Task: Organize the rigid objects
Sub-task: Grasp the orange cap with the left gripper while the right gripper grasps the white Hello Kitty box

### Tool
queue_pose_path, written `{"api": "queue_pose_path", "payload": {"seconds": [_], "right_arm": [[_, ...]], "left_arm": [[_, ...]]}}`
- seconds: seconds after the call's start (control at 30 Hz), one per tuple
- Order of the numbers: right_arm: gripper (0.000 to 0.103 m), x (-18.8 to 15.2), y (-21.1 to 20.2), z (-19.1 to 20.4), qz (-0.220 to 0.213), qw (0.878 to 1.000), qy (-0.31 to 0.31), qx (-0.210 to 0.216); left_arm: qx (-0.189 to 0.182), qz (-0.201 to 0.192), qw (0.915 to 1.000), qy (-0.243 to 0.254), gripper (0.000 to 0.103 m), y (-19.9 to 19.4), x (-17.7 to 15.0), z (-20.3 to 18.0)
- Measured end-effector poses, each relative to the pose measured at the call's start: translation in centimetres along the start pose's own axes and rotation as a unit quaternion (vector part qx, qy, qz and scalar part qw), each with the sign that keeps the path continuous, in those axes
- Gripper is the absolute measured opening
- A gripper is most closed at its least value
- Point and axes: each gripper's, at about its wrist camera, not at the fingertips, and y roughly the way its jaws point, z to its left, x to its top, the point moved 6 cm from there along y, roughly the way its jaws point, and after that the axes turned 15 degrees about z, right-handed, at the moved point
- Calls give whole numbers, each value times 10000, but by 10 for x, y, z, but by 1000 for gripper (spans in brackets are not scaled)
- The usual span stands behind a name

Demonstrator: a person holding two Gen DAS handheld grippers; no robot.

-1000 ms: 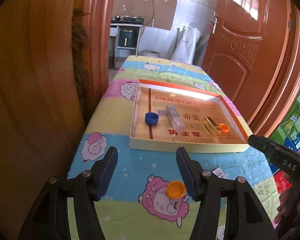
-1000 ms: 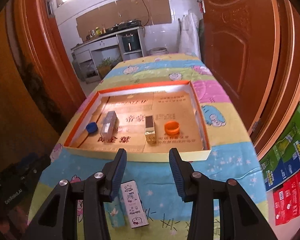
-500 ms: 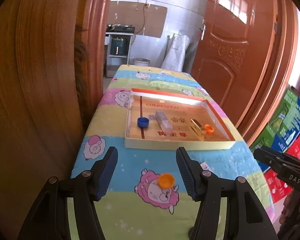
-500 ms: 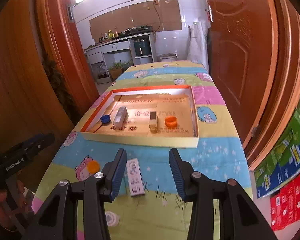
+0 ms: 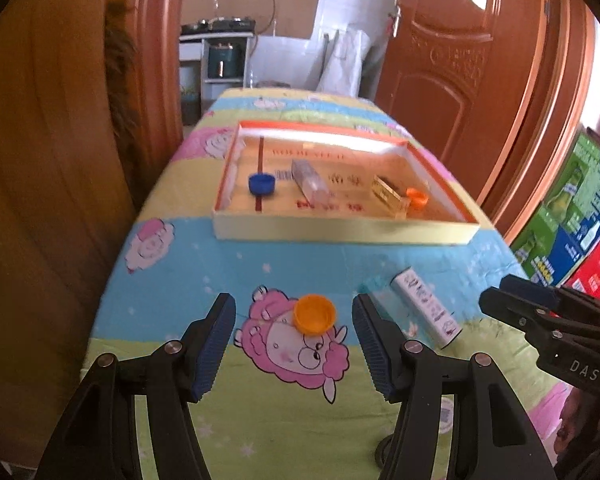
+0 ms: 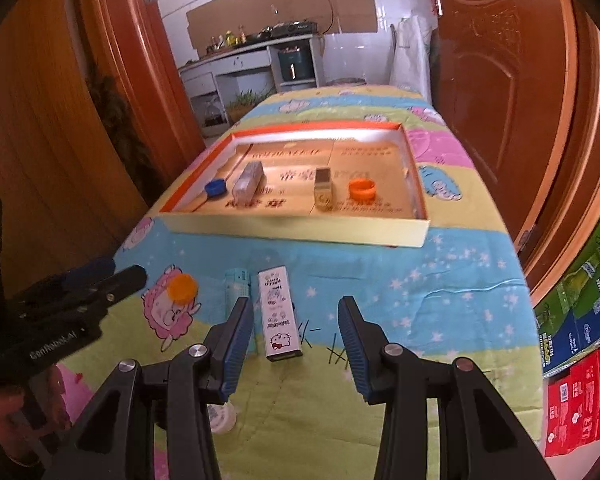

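left gripper [image 5: 294, 344] jaws spread, nothing held; orange cap [image 5: 314, 314] lies on tablecloth [image 5: 204, 272] in the gap, touching neither finger. right gripper [image 6: 296, 336] jaws spread, nothing held; white hello kitty box [image 6: 279, 312] lies flat on cloth between fingers, nearer left one. shallow box tray [image 6: 300, 232] further back holds blue cap [image 6: 216, 188], clear case [image 6: 249, 179], gold box [image 6: 323, 188], second orange cap [image 6: 362, 189], all apart

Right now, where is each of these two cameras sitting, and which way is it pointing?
Left wrist: rides on the left claw, looking forward down the table at the orange cap and the tray; its own open fingers show.
Right wrist: rides on the right claw, facing the white Hello Kitty box; its open fingers show.
Shared: both see cap, box, tray and the other claw.
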Motion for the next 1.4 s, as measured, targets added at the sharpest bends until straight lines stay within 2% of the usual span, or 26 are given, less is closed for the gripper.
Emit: {"api": "queue_pose_path", "payload": {"seconds": [0.37, 0.5, 0.63, 0.73, 0.93, 1.1, 1.2, 1.27, 1.3, 1.4], "right_arm": [[44, -15, 19, 16, 260, 9986, -460, -59], [44, -20, 13, 27, 231, 9978, -601, 147], [44, -11, 18, 17, 185, 9991, -361, -103], [44, 1, 30, 9, 318, 9994, -131, 16], [44, 11, 54, 11, 502, 9973, -365, -389], [44, 10, 66, 14, 653, 9957, -514, -417], [40, 11, 67, 16, 644, 9947, -625, -495], [29, 11, 67, 18, 637, 9946, -669, -482], [27, 11, 67, 19, 642, 9945, -678, -480], [26, 11, 68, 20, 629, 9941, -703, -534]], "left_arm": [[-29, 34, 9999, -94, 63, 8, -2, 8], [-22, 17, 9999, -124, 63, 6, -1, 10], [36, 32, 9999, -140, 63, 8, 0, 10], [95, 150, 9998, -97, 63, 18, 1, 7], [192, 311, 9993, -23, 63, 35, -1, 5], [215, 367, 9991, 44, 62, 43, 0, 4], [208, 404, 9989, 95, 53, 47, -1, 3], [182, 386, 9990, 134, 49, 48, -1, 2], [149, 385, 9990, 158, 45, 48, -1, 1], [33, 427, 9989, 215, 43, 49, -1, -3]]}}
